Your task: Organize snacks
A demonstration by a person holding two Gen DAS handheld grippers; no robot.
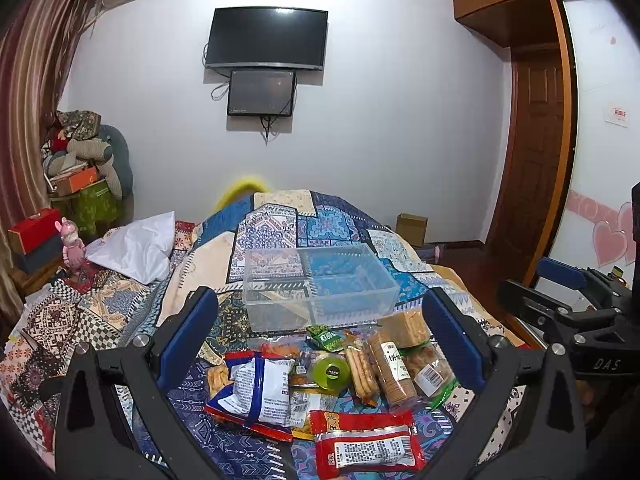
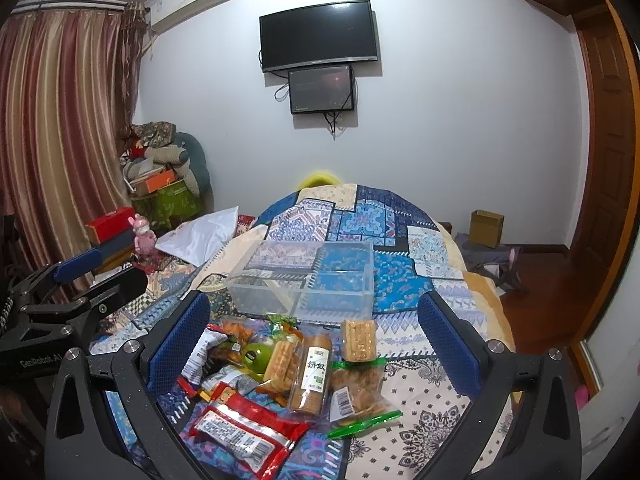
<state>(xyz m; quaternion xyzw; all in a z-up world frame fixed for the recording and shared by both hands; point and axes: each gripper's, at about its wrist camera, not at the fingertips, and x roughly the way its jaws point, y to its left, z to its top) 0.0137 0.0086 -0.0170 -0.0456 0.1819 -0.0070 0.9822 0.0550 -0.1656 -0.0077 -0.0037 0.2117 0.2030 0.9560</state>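
A heap of snacks lies on the patterned bedspread (image 1: 280, 224): a red packet (image 1: 366, 446) (image 2: 244, 432), a white and blue bag (image 1: 256, 394), a green round cup (image 1: 331, 372) (image 2: 256, 356), a clear sleeve of biscuits (image 1: 394, 368) (image 2: 314, 374) and a bag of brown pieces (image 1: 430, 368) (image 2: 358, 394). An empty clear plastic box (image 1: 320, 286) (image 2: 304, 276) stands just beyond them. My left gripper (image 1: 320, 336) hovers open above the heap. My right gripper (image 2: 316, 340) is open too, holding nothing.
A white pillow (image 1: 136, 248) and a pink toy figure (image 1: 72, 246) sit at the left of the bed. Boxes and bedding are stacked in the left corner (image 1: 84, 160). A cardboard box (image 2: 486, 228) stands on the floor by the wooden door (image 1: 532, 152).
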